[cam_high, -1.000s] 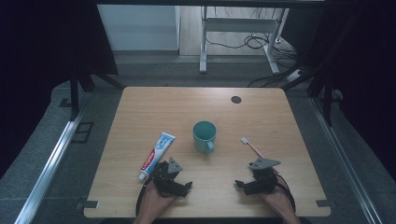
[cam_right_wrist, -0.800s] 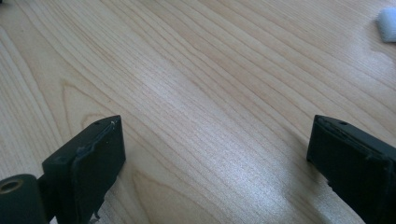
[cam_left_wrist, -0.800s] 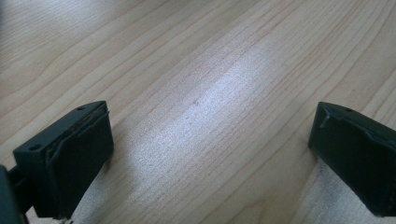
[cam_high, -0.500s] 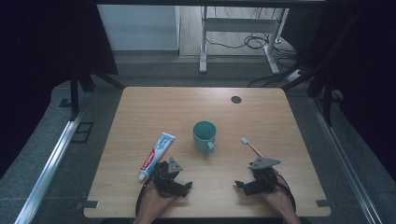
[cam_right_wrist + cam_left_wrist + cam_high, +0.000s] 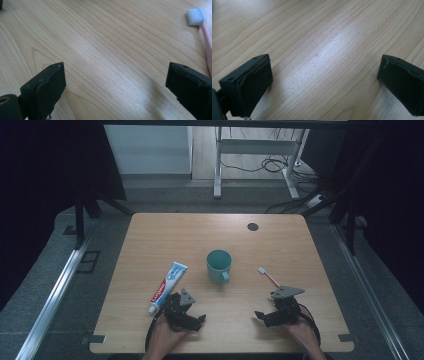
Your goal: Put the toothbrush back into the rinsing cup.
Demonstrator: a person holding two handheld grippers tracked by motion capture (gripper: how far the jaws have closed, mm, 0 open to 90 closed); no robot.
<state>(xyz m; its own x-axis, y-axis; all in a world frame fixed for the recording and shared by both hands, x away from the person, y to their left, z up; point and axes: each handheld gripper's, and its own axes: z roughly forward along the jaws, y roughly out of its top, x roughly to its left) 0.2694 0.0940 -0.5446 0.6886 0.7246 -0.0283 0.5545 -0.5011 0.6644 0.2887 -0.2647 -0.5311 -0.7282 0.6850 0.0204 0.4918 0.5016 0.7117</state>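
Note:
A teal mug (image 5: 219, 265) stands near the middle of the wooden table (image 5: 200, 235). A toothpaste tube (image 5: 168, 287) lies to its left, and a pink toothbrush (image 5: 268, 276) with white bristles (image 5: 196, 16) lies to its right. My left gripper (image 5: 196, 321) rests on the table near the front edge, just below the tube, open with bare wood between its jaws (image 5: 322, 75). My right gripper (image 5: 261, 316) rests at the front right, below the toothbrush, also open and holding nothing (image 5: 115, 80).
A dark round grommet (image 5: 252, 226) sits in the table's far right part. Beyond the table stand a white desk frame (image 5: 250, 150) and floor cables (image 5: 280, 167). Metal rails (image 5: 55, 290) run along the floor on both sides.

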